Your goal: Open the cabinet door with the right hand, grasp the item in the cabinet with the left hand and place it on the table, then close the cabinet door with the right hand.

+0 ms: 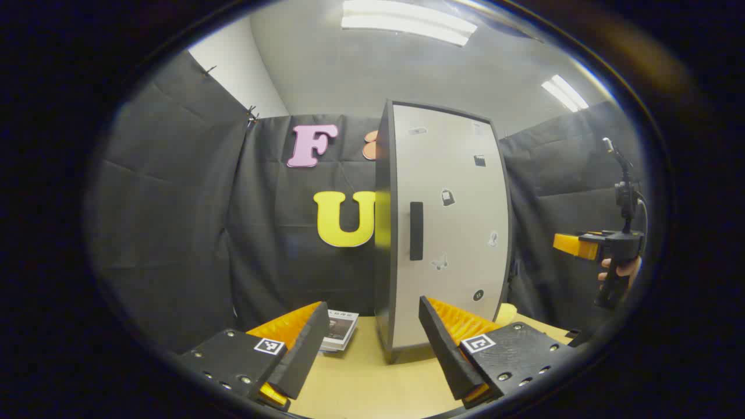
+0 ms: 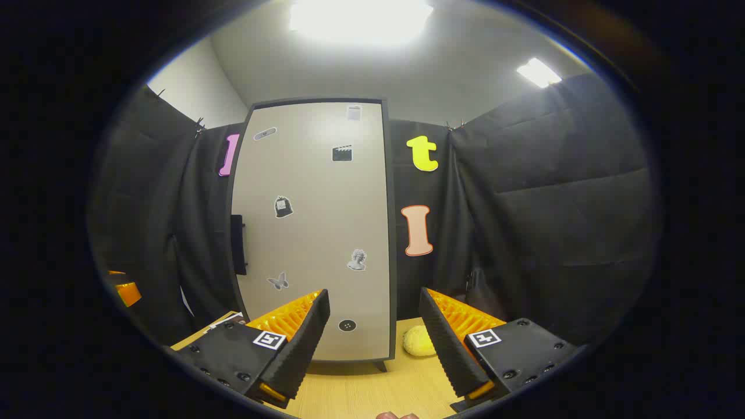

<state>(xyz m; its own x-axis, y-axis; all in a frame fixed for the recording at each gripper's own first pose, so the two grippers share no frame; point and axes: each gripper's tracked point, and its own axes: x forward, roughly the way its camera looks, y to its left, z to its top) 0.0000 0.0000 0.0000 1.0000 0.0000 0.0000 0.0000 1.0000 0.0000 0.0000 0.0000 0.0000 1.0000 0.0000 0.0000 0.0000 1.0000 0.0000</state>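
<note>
Two spread fingers (image 1: 302, 343) of the left tool (image 1: 369, 349) stand at the bottom of the left gripper view, released, with nothing between them, above the pale wooden worktop (image 1: 372, 384). Just behind them, on the worktop, stands the cabinet (image 1: 442, 233), tall and light grey with dark edges; its door (image 1: 460, 192) is closed and carries several small stickers, and a dark vertical handle (image 1: 416, 231) sits near the door's left edge. To the left of the cabinet base a small booklet (image 1: 340, 329) lies flat on the worktop. On the right side of this view, well apart from the cabinet, the right tool (image 1: 567, 243) is held up in the air by a hand (image 1: 620, 270). In the right gripper view the right tool (image 2: 372, 343) is also released, its fingers (image 2: 300, 343) wide apart and holding nothing, and it faces the closed door (image 2: 314, 233) from near. A yellow round thing (image 2: 418, 340) lies on the worktop (image 2: 372, 390) just beside the cabinet's right lower corner. The item inside the cabinet is hidden by the door, so I cannot tell what it is.
</note>
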